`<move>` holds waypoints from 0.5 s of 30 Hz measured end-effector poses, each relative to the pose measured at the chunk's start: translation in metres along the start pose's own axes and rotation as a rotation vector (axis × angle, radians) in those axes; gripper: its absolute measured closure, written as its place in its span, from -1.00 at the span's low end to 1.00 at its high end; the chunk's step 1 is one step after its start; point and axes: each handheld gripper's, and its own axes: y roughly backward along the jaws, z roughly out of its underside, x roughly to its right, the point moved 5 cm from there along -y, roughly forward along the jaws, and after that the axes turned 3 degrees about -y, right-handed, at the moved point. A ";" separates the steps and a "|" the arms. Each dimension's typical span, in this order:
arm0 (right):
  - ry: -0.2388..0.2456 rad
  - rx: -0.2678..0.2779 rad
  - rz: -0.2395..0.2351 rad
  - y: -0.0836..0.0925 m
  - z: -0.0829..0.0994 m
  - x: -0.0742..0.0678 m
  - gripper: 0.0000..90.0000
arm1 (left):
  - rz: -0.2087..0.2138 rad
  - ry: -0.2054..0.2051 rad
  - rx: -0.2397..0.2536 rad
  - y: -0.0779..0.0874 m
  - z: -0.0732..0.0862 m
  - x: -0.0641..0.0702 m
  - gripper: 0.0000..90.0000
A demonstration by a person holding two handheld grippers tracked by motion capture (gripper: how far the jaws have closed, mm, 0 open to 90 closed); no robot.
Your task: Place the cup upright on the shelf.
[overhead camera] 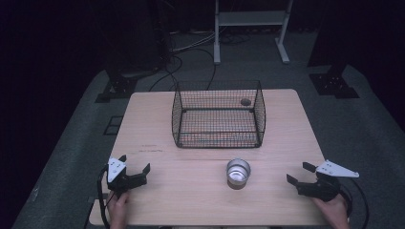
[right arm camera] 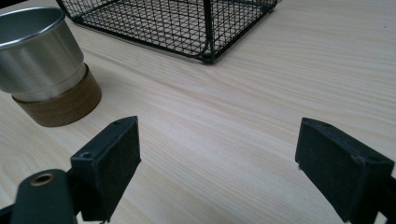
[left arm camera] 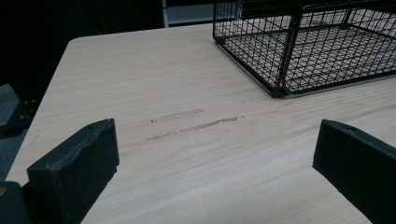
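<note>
No brand, label or readable writing shows on anything here; the only marks are a few faint dark scuffs on the light wooden table (overhead camera: 157, 114), seen in the left gripper view just ahead of the jaws, and they spell nothing. A black wire basket (overhead camera: 218, 114) stands upright on the far half of the table with its open top facing up and its longer side running across the table, left to right; a small dark round object (overhead camera: 245, 101) sits at its back right corner, too small to identify. A metal cup (overhead camera: 238, 172) with a brown band around its base stands upright on the near half, mouth up, just in front of the basket's right portion and apart from it. The left gripper (overhead camera: 135, 168) rests near the table's front left, held by the left hand (overhead camera: 118, 205), jaws spread wide with nothing between them, pointing toward the basket. The right gripper (overhead camera: 300, 173) sits near the front right in the right hand (overhead camera: 333, 206), jaws likewise wide apart and empty, aimed leftward toward the cup, with bare table between them. Beyond the table, cables (overhead camera: 191, 52) lie on the grey floor beside a white metal stand (overhead camera: 250, 28).
</note>
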 end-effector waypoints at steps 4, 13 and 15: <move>0.002 0.011 -0.005 0.002 -0.002 -0.002 -0.70 | -0.001 0.002 -0.001 0.000 0.000 0.000 -1.00; 0.041 0.025 -0.032 0.003 -0.009 -0.016 -0.71 | 0.002 -0.002 -0.004 0.001 0.000 0.000 -1.00; 0.047 0.026 -0.041 0.002 -0.011 -0.019 -0.71 | 0.002 -0.003 -0.004 0.001 0.000 0.001 -1.00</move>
